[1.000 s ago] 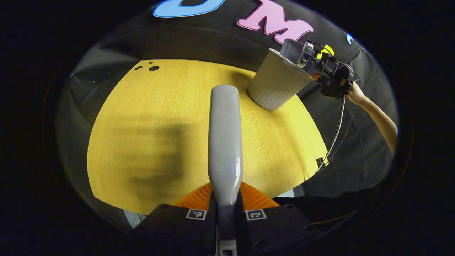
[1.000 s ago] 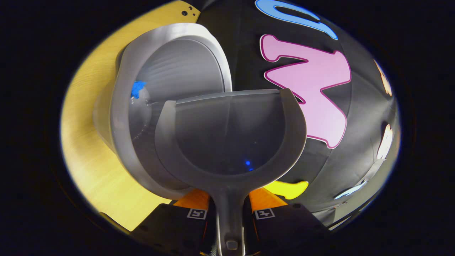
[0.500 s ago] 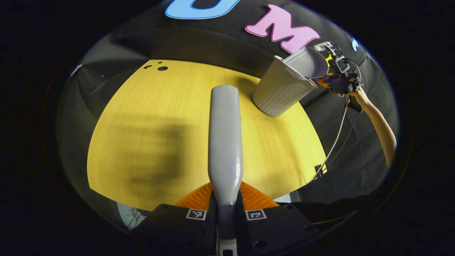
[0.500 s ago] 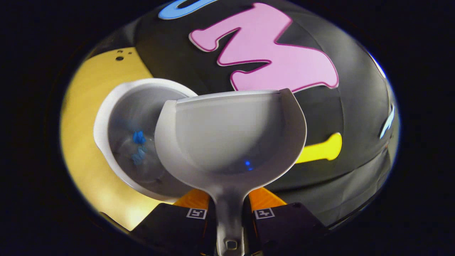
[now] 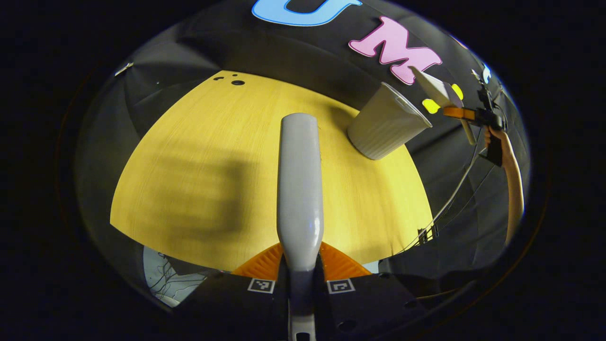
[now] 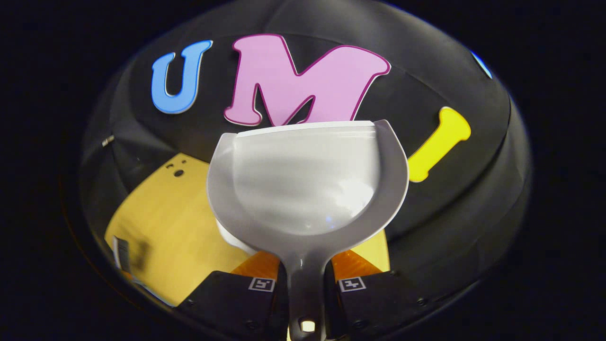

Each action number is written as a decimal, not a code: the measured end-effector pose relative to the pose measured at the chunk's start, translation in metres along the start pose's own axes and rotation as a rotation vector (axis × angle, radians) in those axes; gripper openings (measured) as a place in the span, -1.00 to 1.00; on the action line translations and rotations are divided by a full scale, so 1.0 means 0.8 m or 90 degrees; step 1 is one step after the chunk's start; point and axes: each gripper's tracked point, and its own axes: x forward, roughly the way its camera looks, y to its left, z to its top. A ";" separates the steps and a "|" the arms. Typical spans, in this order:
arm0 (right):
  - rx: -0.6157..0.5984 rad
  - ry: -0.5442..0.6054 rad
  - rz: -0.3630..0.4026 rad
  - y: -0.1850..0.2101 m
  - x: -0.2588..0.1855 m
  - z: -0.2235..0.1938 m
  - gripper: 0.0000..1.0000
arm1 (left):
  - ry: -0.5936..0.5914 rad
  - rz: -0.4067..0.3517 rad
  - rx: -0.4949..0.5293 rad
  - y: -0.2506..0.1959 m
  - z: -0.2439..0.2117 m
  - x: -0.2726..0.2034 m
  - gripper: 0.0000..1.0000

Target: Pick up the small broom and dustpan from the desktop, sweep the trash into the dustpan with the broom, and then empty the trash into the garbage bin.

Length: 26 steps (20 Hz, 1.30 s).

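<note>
Broom (image 5: 300,189) pinched in left claw (image 5: 301,272) above counter (image 5: 199,156). Dustpan (image 6: 307,189) pinched in right claw (image 6: 307,274), raised right of bin (image 5: 386,124).

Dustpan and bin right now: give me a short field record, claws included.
left claw: shut on broom handle
right claw: shut on dustpan
dustpan: lifted, tilted, pan looks empty
garbage bin: upright on desktop, beside the raised dustpan
desktop: no trash visible
</note>
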 end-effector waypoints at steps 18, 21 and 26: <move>0.038 0.184 0.267 0.265 -0.080 -0.239 -0.32 | 0.027 0.134 -0.001 0.068 -0.042 0.027 -0.49; 0.050 0.260 0.244 0.263 -0.076 -0.318 -0.33 | 0.028 0.158 0.035 0.075 -0.026 0.048 -0.48; 0.063 0.322 0.184 0.253 -0.061 -0.397 -0.47 | 0.042 0.192 0.112 0.085 -0.005 0.090 -0.49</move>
